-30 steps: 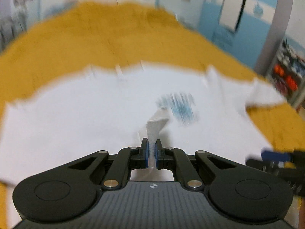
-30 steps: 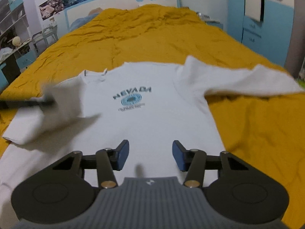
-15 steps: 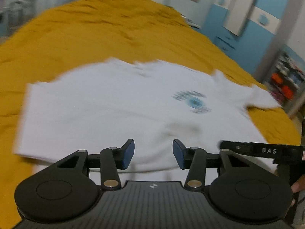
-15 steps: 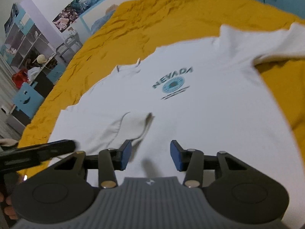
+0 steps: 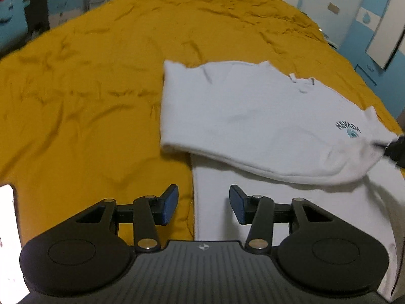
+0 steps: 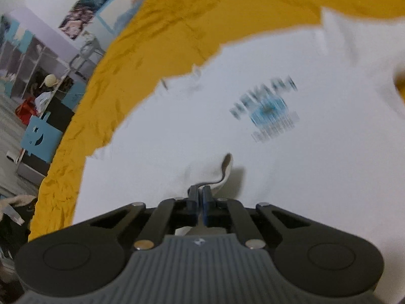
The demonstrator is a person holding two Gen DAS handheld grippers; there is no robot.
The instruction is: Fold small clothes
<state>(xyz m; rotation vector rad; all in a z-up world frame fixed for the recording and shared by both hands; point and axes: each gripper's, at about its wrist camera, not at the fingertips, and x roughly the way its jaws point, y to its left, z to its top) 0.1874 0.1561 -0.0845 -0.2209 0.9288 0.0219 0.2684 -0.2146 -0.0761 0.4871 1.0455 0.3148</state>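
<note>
A white sweatshirt [image 5: 253, 111] with a blue NEVADA print [image 6: 268, 111] lies flat on a yellow bedspread [image 5: 88, 88]. One sleeve [image 5: 278, 159] is folded across its chest. My left gripper [image 5: 202, 195] hangs open over the shirt's left side edge, with only cloth and bedspread below it and nothing between its fingers. My right gripper [image 6: 200, 192] is shut on the sleeve cuff [image 6: 222, 172], which curls up ahead of the pads. In the left wrist view the right gripper [image 5: 391, 147] shows at the far right edge, on the cuff end.
The bedspread [image 6: 177, 25] spreads wide to the left and beyond the shirt. Shelves and a blue chair [image 6: 38, 136] stand off the bed's left side. A blue wardrobe [image 5: 379, 38] stands at the right. A white flat thing [image 5: 6, 228] shows at the left edge.
My left gripper let go of the sleeve cuff, opened and swung left to the shirt's side edge. My right gripper moved onto the dropped cuff and shut on it.
</note>
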